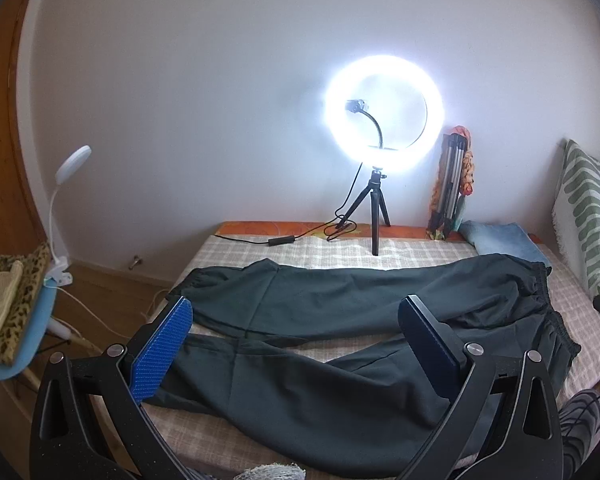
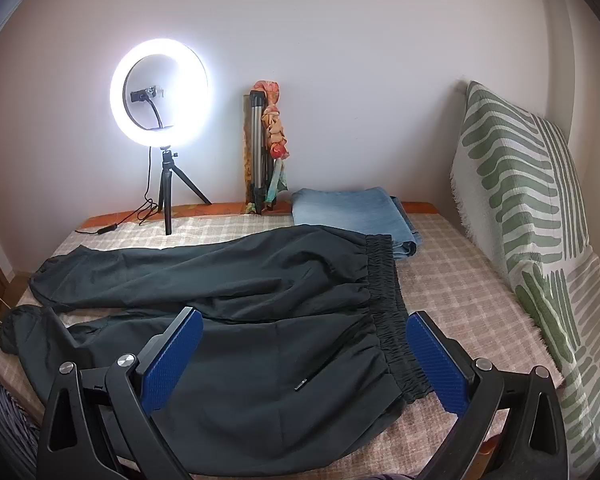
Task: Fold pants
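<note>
Both legs of the pants (image 2: 228, 292) are seen spread unfolded on the bed (image 2: 460, 292), so with left gripper (image 1: 296, 344) and right gripper (image 2: 304, 356) held released above them, a first lengthwise fold is judged due, needing waistband and cuff pinched.

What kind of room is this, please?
Probably a bedroom at home, set up for recording. The dark pants lie on a bed with a checked cover, a leaf-patterned pillow leans at the wall, and a ring light stands behind.
</note>
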A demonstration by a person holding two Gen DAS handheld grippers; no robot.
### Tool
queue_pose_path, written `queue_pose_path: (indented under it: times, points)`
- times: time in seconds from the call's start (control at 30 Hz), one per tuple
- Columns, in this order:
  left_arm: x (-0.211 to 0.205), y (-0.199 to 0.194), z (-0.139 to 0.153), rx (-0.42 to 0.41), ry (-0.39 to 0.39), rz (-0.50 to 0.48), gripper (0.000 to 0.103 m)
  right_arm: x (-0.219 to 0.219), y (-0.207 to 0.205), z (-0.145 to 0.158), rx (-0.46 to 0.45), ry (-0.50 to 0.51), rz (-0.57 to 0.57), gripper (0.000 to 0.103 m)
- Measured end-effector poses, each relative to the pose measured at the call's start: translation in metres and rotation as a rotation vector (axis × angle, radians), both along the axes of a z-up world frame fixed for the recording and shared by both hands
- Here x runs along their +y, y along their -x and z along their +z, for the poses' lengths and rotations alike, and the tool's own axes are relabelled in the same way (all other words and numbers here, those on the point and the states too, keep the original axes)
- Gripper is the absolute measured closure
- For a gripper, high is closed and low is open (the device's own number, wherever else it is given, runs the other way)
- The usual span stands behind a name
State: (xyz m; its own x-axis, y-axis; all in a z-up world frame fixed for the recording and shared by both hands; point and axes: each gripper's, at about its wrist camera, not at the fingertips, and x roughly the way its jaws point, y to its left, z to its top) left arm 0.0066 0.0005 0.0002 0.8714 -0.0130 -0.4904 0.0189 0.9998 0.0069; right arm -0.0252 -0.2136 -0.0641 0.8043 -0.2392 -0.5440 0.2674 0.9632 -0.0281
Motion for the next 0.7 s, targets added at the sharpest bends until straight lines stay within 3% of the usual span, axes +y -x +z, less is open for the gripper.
queue_pose_path:
  times: [0.7]
  points:
    - [-0.0047, -0.0007, -0.0039, 0.006, 0.003, -0.01, 0.001, 0.0026, -0.002, -0.0026, 0.002, -0.011, 0.012, 0.0]
